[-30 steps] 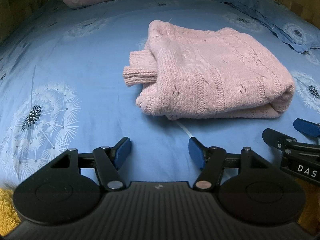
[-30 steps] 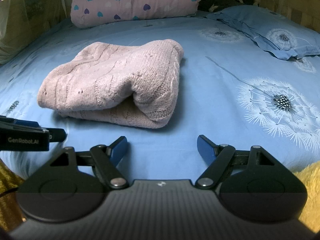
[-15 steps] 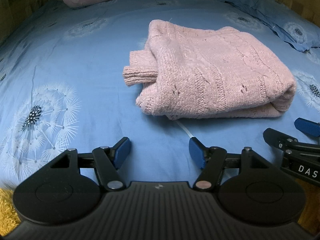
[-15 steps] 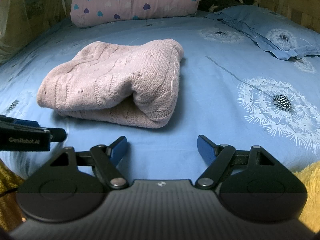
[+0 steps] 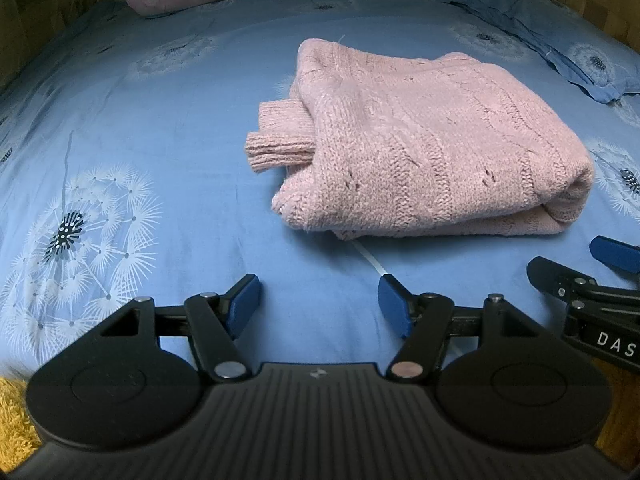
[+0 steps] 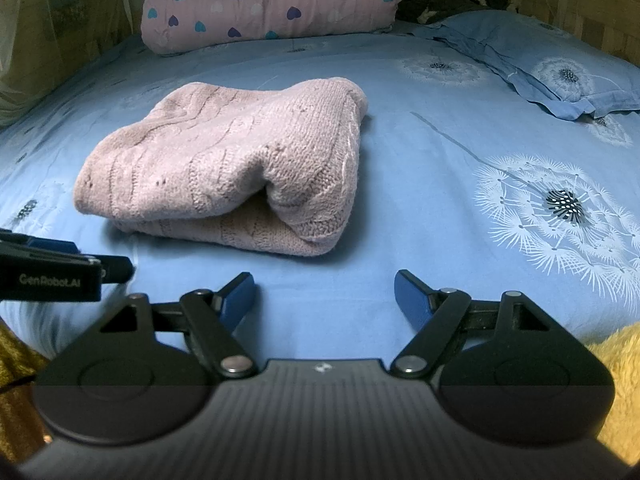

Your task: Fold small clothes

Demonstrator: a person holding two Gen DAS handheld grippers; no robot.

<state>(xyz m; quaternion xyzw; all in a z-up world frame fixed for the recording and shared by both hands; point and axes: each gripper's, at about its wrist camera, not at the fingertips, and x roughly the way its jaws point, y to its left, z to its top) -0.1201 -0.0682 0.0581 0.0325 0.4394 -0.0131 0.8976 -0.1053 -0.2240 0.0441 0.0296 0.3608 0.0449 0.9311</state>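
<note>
Nearest, the left gripper (image 5: 320, 294) sits low over a blue sheet (image 5: 180, 184), jaws spread wide with nothing between the blue pads (image 5: 244, 300). Likewise, the right gripper (image 6: 325, 290) hangs with jaws apart and empty. Each tool enters the other's view from the side: the right one's black body at the right edge of the left view bears the white letters "DAS", cut off by the frame; the left one's body at the left edge of the right view reads "GenRobot.AI". Yellow fleece (image 6: 616, 364) shows at the lower corners of both views.

Beyond the fingertips, near but not touching, lies the pink knit sweater (image 5: 432, 148) (image 6: 228, 168), folded into a thick bundle on the sheet. A ribbed cuff (image 5: 280, 142) sticks out from its left side in the left view; the rounded fold faces the right gripper. White dandelion prints (image 6: 560, 204) mark the sheet.

Farthest, a pink bolster with hearts (image 6: 272, 4) lies across the head of the bed, beside a blue pillow (image 6: 540, 64).
</note>
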